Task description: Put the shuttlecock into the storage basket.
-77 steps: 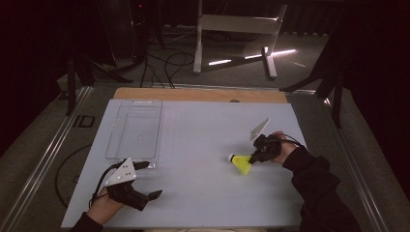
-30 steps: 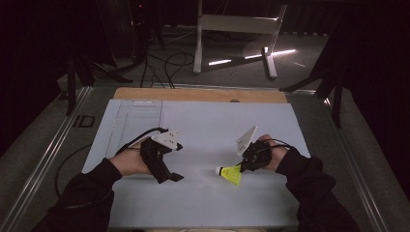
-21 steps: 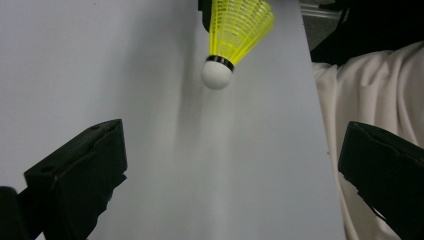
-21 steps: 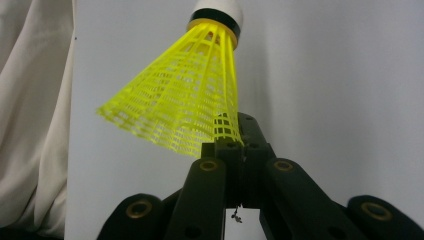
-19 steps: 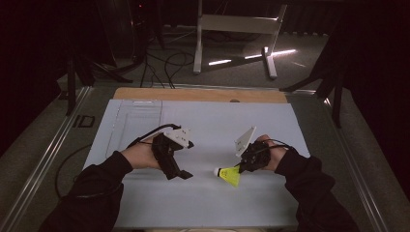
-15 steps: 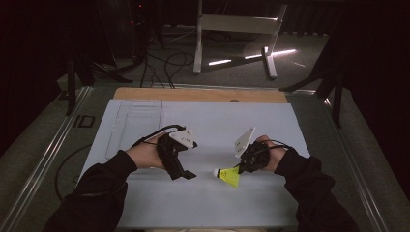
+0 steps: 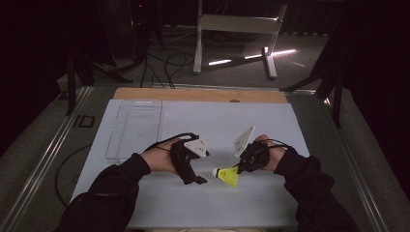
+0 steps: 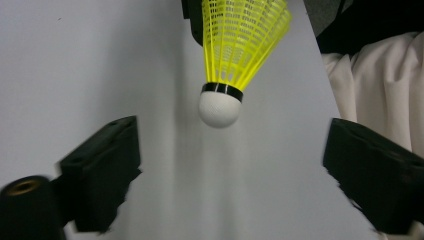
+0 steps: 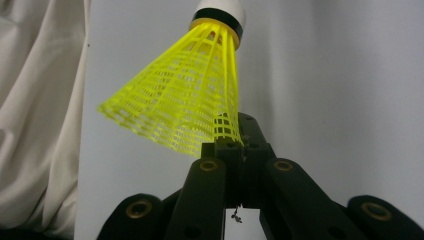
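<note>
Since approx a sec ago the left gripper [image 7: 199, 180] has slid rightward across the white mat [image 7: 212, 121] twd the yellow shuttlecock [image 7: 227, 176], which has barely shifted; a couple of secs back that gripper sat near the mat's lower left corner.

Shuttlecock is held just above the mat, right of centre and near the person's edge, white cork tip [image 8: 219, 107] pointing at the left gripper, mesh skirt [image 9: 180, 110] flaring away. Right gripper [image 9: 235, 150] has its jaws pressed together on the skirt's rim, pinching a bit of the yellow mesh.

Left gripper's jaws are spread wide, w/ nothing between the pads; they've just been closing a little. In the left gripper view the cork hangs ahead of the gap, not touching either jaw, roughly centred btw them.

Both grippers are close together, tips facing each other. Clear plastic tray [image 7: 134, 129] lies on the mat's far left part, well apart from the shuttlecock. Wooden strip [image 7: 193, 94] runs along the mat's far edge.
</note>
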A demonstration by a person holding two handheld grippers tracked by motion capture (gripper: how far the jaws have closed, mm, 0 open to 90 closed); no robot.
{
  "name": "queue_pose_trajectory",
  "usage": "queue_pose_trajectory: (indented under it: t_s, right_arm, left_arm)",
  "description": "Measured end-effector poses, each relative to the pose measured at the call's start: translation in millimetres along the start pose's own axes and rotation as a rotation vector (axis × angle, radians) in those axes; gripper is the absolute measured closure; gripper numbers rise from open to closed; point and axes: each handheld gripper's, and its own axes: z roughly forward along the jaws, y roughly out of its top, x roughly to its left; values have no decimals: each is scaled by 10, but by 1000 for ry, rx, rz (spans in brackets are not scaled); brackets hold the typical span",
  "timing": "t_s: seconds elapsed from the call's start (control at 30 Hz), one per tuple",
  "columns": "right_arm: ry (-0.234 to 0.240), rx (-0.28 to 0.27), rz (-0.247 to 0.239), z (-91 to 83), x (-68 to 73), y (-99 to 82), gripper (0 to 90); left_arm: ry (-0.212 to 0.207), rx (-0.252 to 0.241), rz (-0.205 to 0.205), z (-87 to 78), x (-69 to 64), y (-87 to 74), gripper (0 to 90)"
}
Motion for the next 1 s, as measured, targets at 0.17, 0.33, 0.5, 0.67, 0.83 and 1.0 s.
queue_pose_trajectory:
  t_s: [0.17,0.33,0.5,0.67,0.83,1.0]
  right_arm:
    - [0,3,2,-1,-6,15,900]
    - [3,-5,-3,-9,-3,38,900]
    - [0,-1,-4,-11,-2,54,900]
    - [4,4,-5,4,-3,74,900]
    - [9,8,-7,27,4,94,900]
    - [5,12,-12,36,4,99,900]
  left_arm:
    - [9,5,8,122,-12,51,202]
    - [17,20,35,216,-31,79,342]
    - [26,44,41,293,-37,81,443]
    - [31,67,60,343,-45,110,532]
    - [28,90,77,376,-53,139,606]
    - [16,104,86,380,-53,147,649]
